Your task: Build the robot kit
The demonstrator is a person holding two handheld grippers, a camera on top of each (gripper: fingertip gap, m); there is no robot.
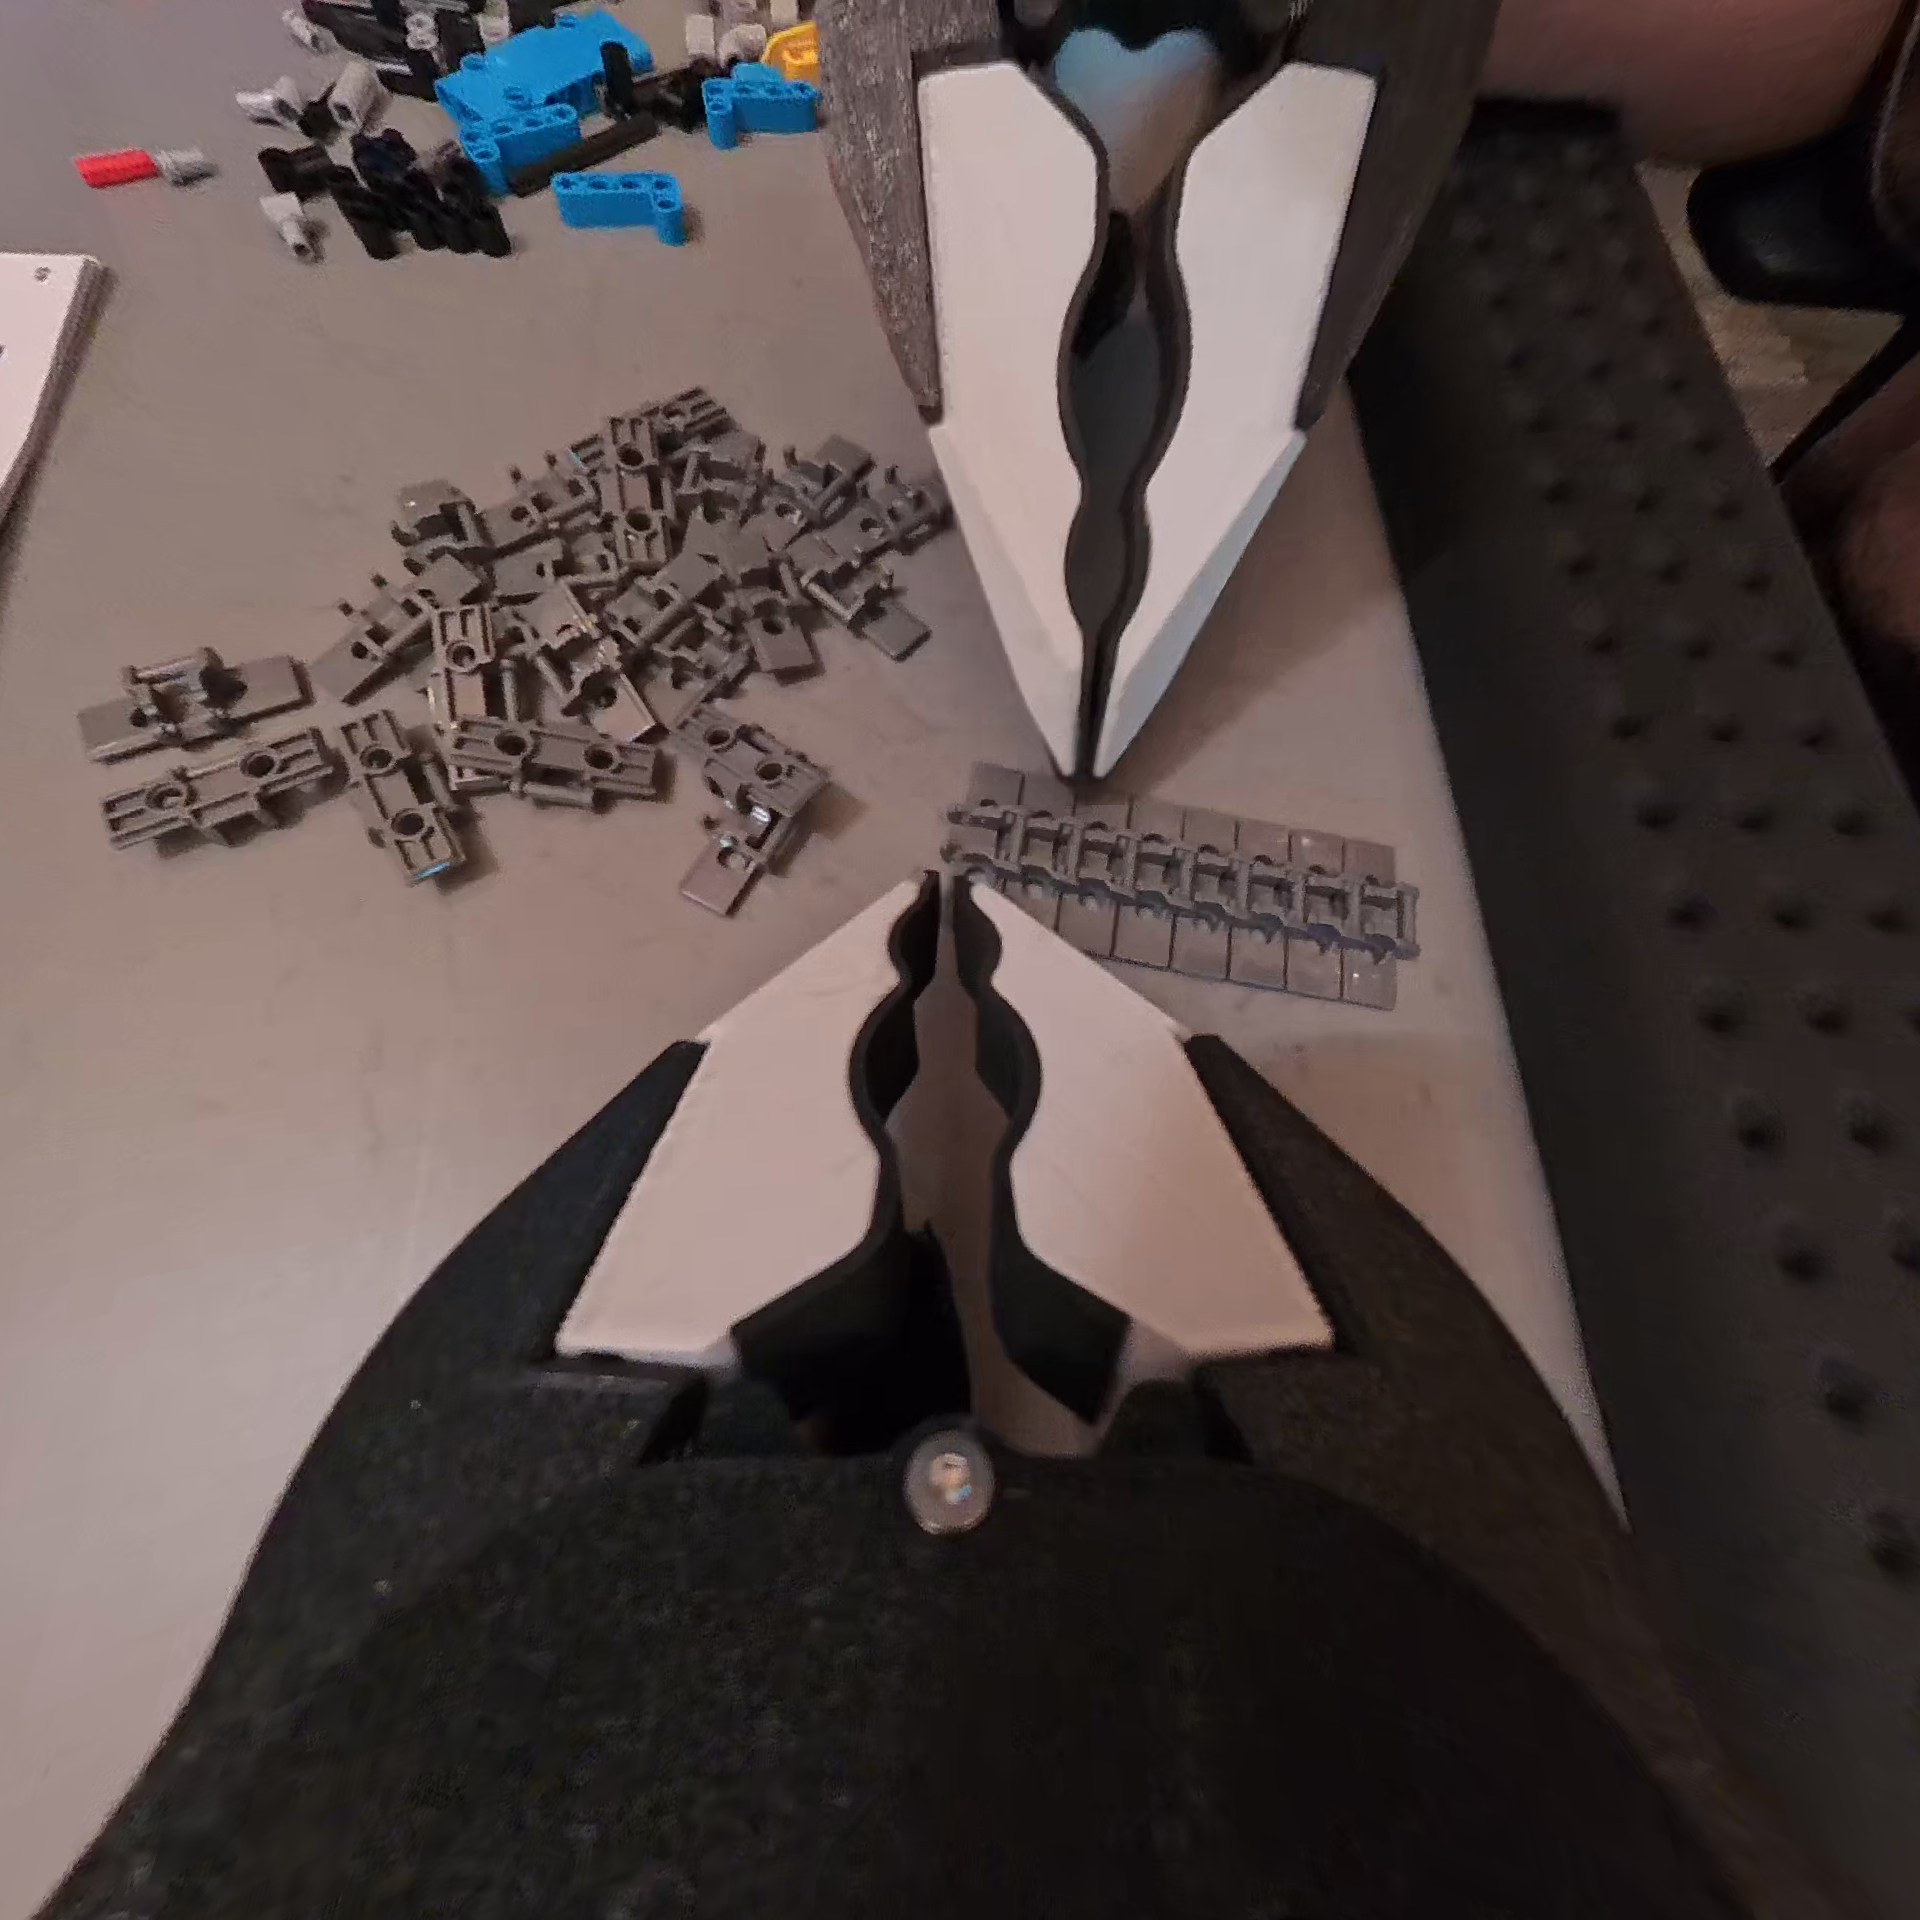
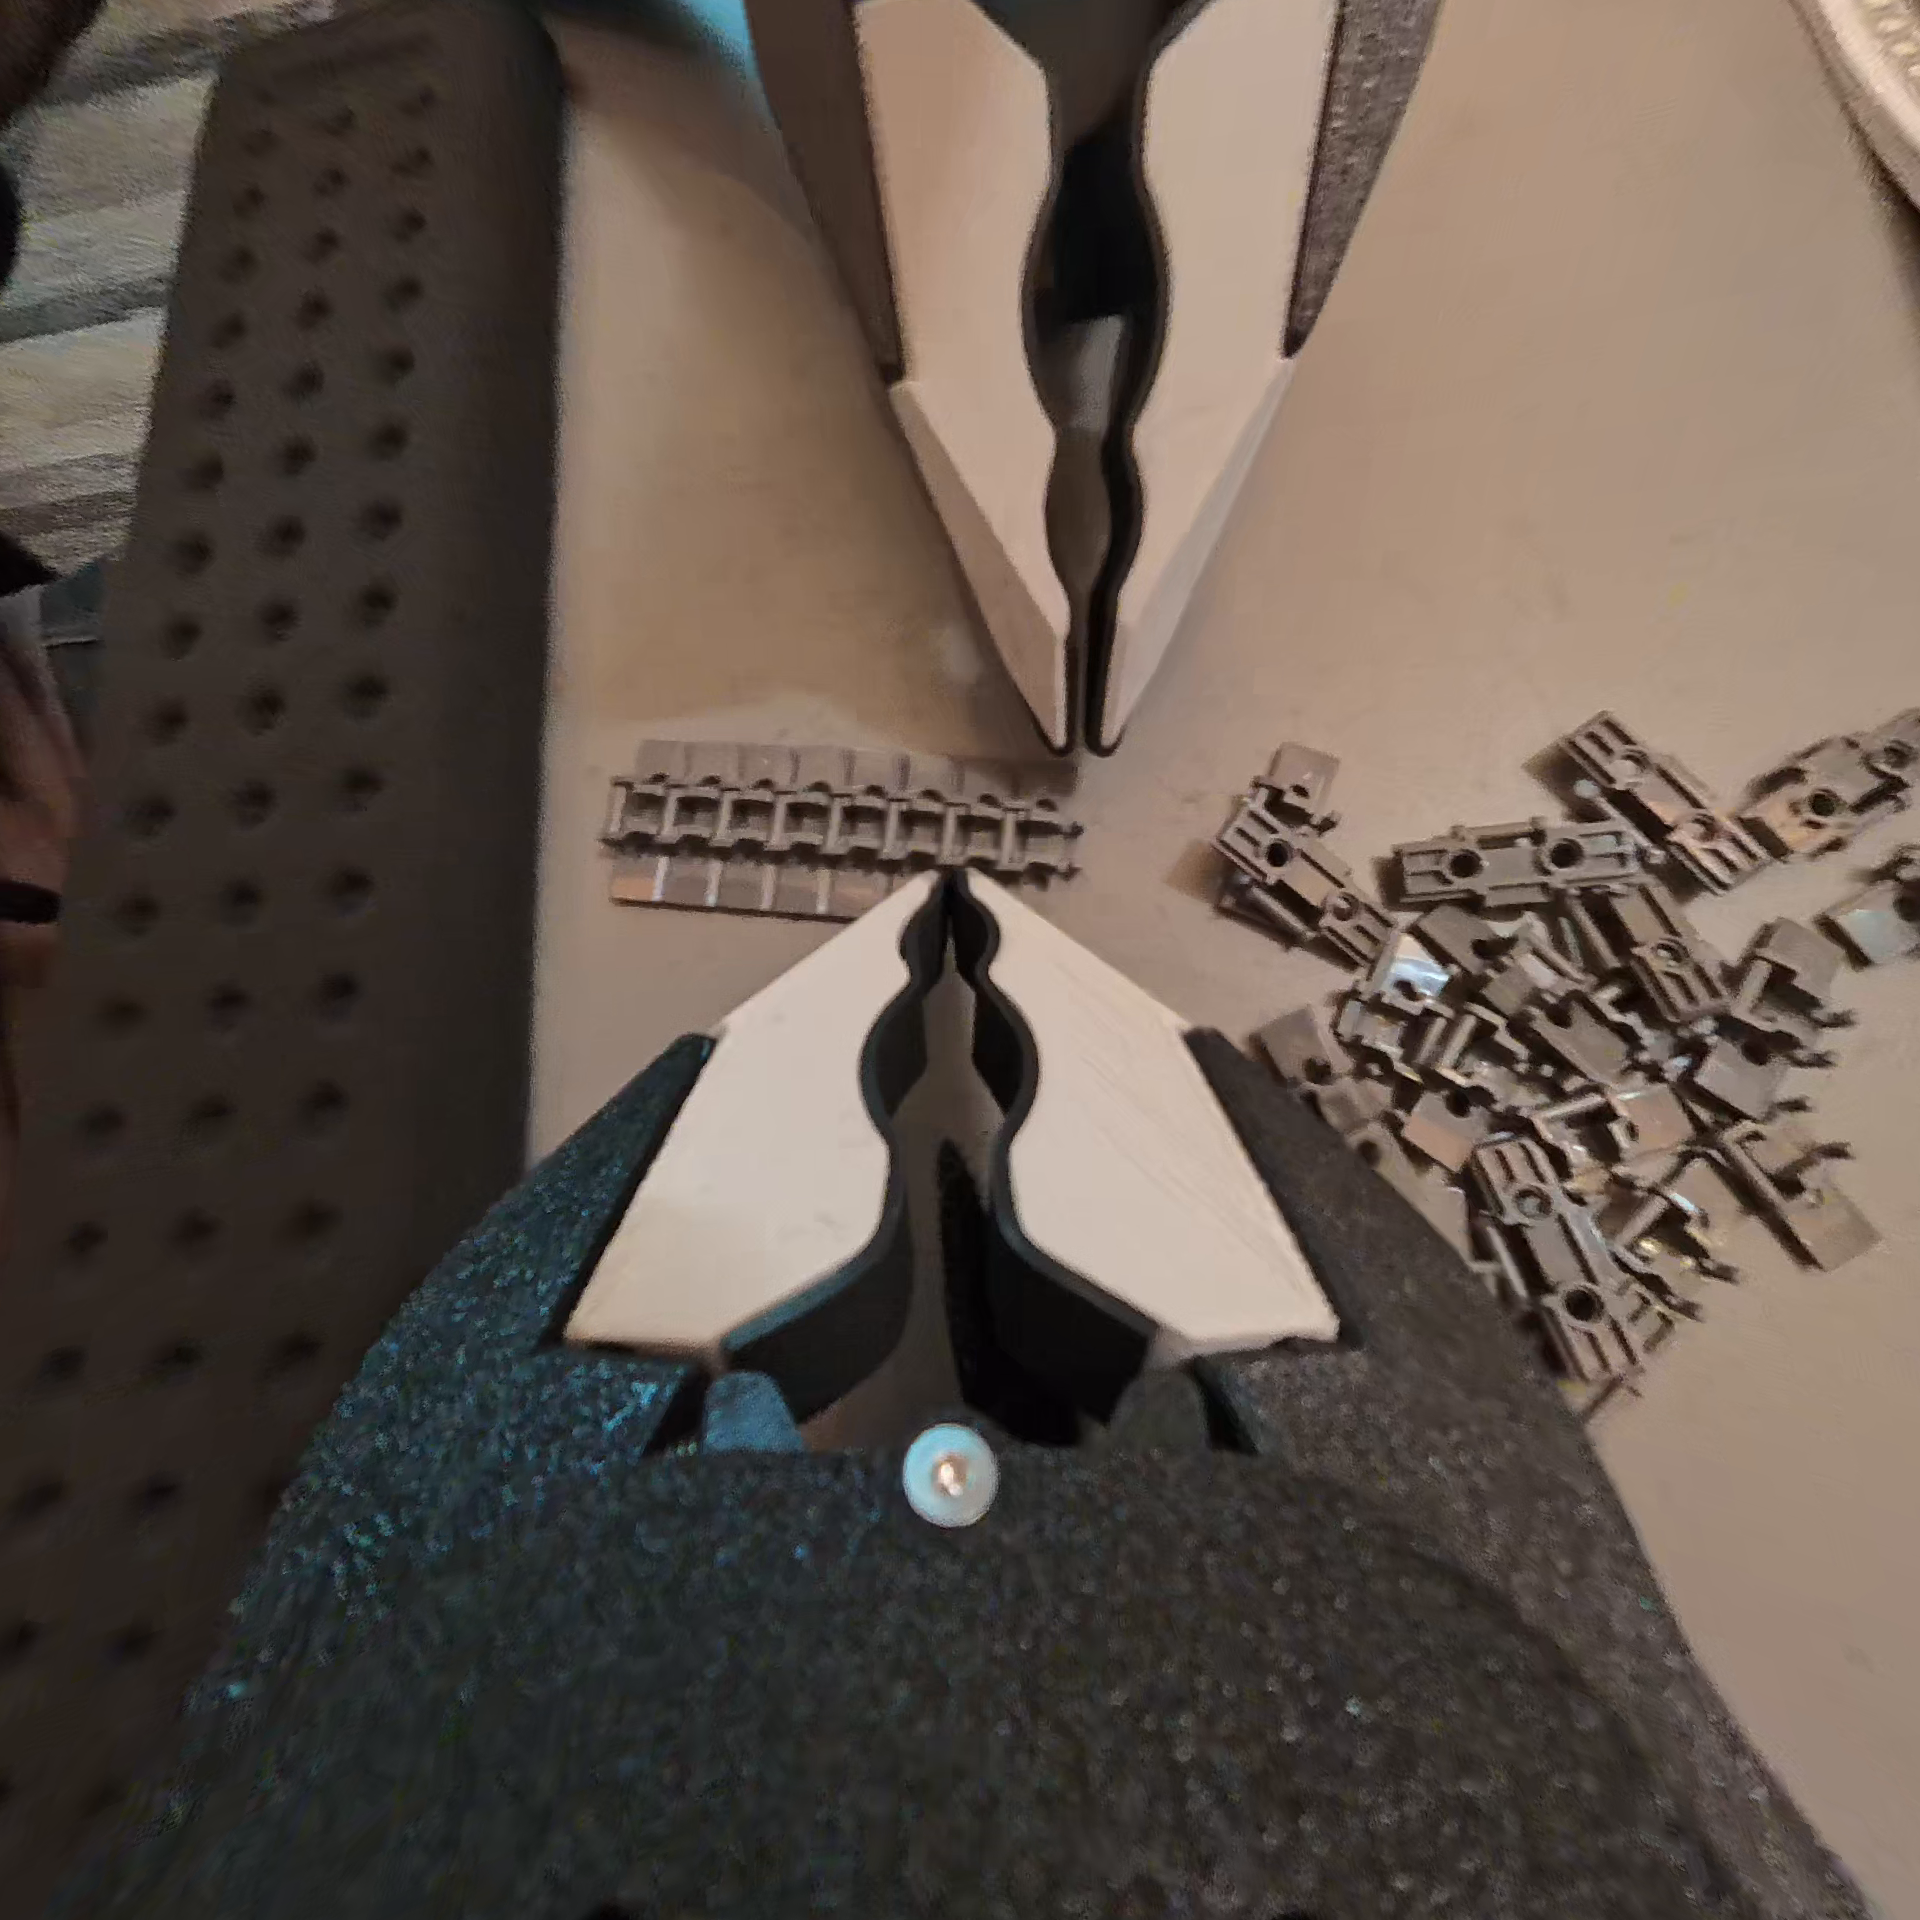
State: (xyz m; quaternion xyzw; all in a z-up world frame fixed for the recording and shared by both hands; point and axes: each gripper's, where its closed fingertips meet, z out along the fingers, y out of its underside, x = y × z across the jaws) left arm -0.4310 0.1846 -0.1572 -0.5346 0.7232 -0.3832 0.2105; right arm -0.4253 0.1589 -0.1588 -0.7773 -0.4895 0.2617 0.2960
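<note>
Nearest in the left wrist view we see our left tool [image 1: 945,883], a grainy black body with smooth white wedge fingers lined in wavy black rubber. Its tips are pressed almost together with nothing pinched between them, and they rest at the near-left end of a grey track strip [image 1: 1184,894]. In the right wrist view our right tool [image 2: 951,881] has the same build, its tips likewise drawn nearly closed and empty, set against the near edge of the same track strip [image 2: 842,836] towards its right end.

The strip is a chain of small hard plastic links, each a flat square plate with a ribbed hinge row down the middle. It lies flat on the matte grey desk [image 1: 312,1091], and its long axis runs crosswise between the two tools, which face each other from opposite sides.

Just beyond, to the left in the left view, lies a loose heap of single grey links [image 1: 623,623], tumbled at all angles; in the right view the same heap [image 2: 1579,1039] sits to the right. A dark perforated mat [image 1: 1662,831] borders the desk beside the strip.

Farther off lie blue angled beams [image 1: 530,104] among small black and grey connectors [image 1: 395,187], and one red pin [image 1: 114,168].
</note>
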